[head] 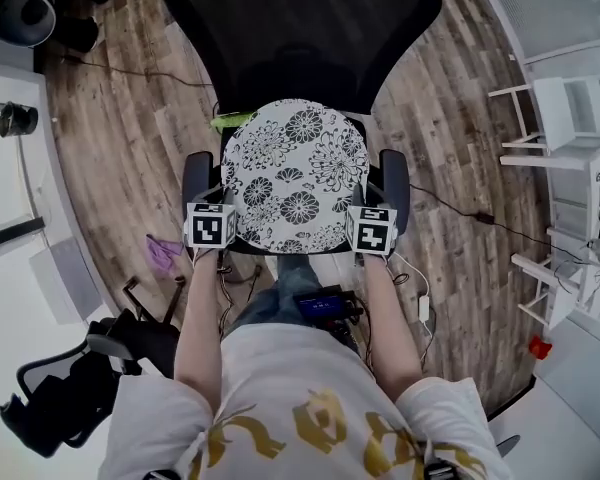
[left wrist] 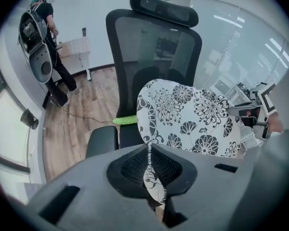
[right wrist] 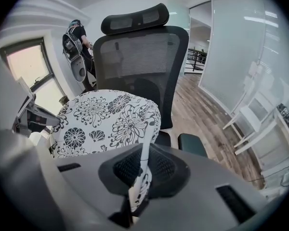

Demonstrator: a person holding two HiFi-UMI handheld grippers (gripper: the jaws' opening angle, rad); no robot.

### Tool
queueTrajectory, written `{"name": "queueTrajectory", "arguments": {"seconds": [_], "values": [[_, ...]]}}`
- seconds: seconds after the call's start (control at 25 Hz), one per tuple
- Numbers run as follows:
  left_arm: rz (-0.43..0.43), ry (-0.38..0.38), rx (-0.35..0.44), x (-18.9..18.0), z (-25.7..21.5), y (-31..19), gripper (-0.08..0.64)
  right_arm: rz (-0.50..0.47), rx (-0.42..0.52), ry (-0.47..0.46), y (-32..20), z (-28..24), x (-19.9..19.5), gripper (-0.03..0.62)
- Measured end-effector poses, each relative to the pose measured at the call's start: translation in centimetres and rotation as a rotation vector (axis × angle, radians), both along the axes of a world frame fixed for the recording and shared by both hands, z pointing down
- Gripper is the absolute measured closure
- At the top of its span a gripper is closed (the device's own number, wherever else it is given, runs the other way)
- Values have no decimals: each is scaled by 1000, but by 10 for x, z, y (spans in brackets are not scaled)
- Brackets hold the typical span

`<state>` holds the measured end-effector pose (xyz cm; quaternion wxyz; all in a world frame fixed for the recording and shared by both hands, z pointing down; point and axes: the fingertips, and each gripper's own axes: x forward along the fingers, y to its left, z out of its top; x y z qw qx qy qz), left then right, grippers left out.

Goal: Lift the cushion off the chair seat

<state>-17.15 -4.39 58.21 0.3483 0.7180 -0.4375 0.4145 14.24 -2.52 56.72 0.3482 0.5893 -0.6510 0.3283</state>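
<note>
Both claws are clamped on the cushion point(head: 295, 173): the left claw point(head: 212, 224) pinches the near left corner and the right claw point(head: 370, 228) pinches the near right corner. In the left gripper view the left claw point(left wrist: 152, 179) is nearly closed, with a thin fold of the floral fabric squeezed between the pads. The right gripper view shows the same, with the right claw point(right wrist: 137, 179) narrow and the cushion hem caught in it. The cushion point(left wrist: 188, 114) spans the gap between the two claws and runs away from them toward the chair point(head: 300, 28) backrest, over the seat. Can't tell if its far edge clears the seat. The left armrest point(head: 197, 176) is just outboard of the left claw and the right armrest point(head: 394, 183) is just outboard of the right claw. A green item point(head: 230, 120) sits ahead of the left claw, at the far left rim of the cushion against the backrest. A purple scrap point(head: 163, 253) lies on the wood floor point(head: 130, 138), outboard of the left claw. White racks point(head: 560, 118) stand well off to the right of the right claw. A person point(left wrist: 43, 13) stands far ahead of the claws, beyond the chair
</note>
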Motion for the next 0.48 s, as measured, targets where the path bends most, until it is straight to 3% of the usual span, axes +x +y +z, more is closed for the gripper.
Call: {"name": "queueTrajectory", "arguments": {"seconds": [0.48], "values": [[-15, 42, 76, -1, -51, 7, 541, 10, 62, -36, 16, -47, -7, 568]]}}
